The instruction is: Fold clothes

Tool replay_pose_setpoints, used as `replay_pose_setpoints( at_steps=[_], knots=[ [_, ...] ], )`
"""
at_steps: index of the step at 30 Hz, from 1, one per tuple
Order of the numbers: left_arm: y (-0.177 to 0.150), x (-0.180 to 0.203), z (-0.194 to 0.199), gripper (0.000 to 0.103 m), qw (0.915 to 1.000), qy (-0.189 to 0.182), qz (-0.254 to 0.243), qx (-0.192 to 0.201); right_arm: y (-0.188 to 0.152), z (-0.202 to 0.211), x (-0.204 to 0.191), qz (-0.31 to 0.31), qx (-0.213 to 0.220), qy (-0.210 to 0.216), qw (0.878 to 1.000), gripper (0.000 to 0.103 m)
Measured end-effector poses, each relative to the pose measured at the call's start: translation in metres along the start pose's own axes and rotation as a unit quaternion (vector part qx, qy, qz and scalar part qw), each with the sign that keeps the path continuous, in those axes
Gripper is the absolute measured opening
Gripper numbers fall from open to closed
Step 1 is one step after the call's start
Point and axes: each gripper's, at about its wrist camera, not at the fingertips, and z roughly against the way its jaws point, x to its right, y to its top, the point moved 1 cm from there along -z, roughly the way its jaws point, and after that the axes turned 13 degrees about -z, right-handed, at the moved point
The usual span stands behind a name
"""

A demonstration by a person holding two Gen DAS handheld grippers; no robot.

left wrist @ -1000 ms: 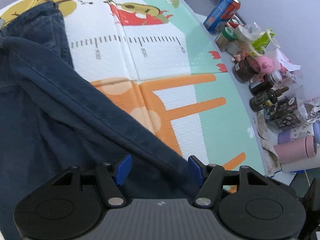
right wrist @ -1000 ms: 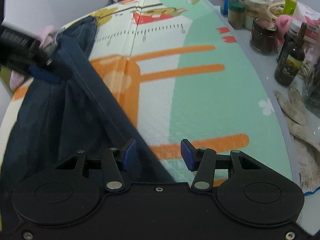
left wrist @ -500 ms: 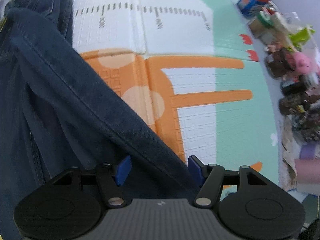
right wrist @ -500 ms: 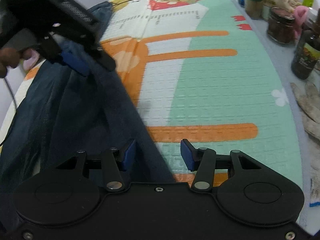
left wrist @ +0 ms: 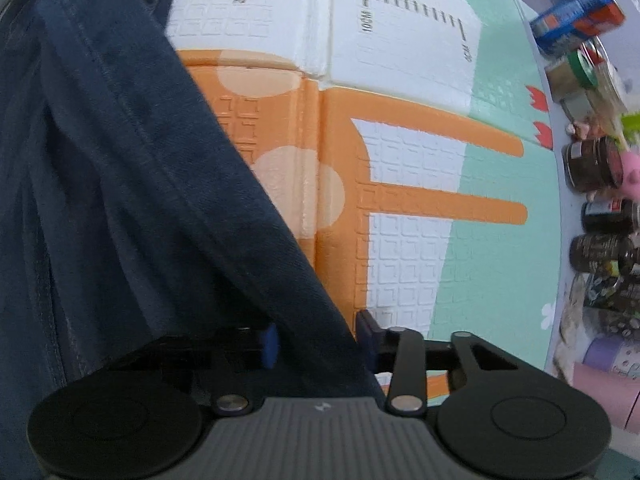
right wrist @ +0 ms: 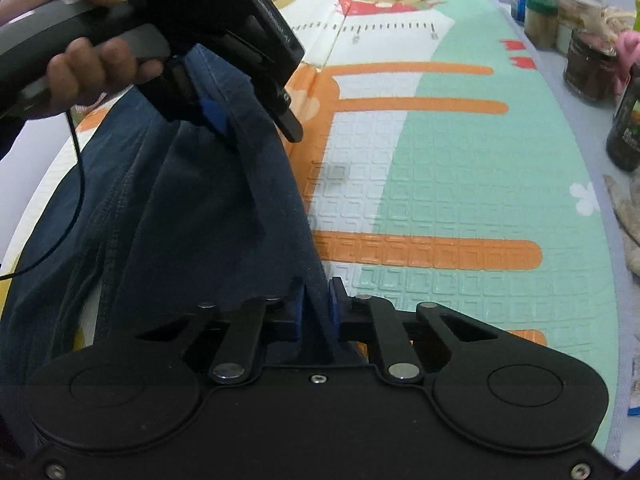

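Mid-fold, by the look of it: jeans lie along the left side of the mat, their right edge lifted clear and held taut between both grippers. Left gripper is narrowed around that edge, blue pads at either side of the hem band; the right view shows it pinching the denim farther up, a hand on its handle. Right gripper is clamped on the near end of the same edge. Left to do, I'd judge: carry the edge across, lay it down, flatten. Denim is dark, heavy, double-stitched, so it should hold a crease. Mat is embossed foam, panel-seamed. Jars crowd the surface's right rim.
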Motion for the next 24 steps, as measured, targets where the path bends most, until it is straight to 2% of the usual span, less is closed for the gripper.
replay_pose_setpoints(
  at_steps=[4,7,18,24],
  knots=[
    [-0.004,-0.009,0.005,0.014,0.9998,-0.016,0.013,0.002,-0.002,0.01,-0.006,-0.004,0.003,0.017,1.0,0.007],
    [-0.008,-0.014,0.015,0.008,0.9994,-0.033,0.011,0.009,-0.004,0.017,-0.01,-0.006,0.005,0.03,1.0,0.007],
    [-0.033,-0.03,0.073,0.005,0.996,-0.08,-0.024,0.032,-0.009,0.062,-0.049,-0.007,0.013,0.102,0.995,0.005],
    [-0.054,-0.055,0.11,0.005,0.9941,-0.095,-0.02,0.048,-0.009,0.086,-0.089,0.013,0.003,0.155,0.988,0.005]
  ],
)
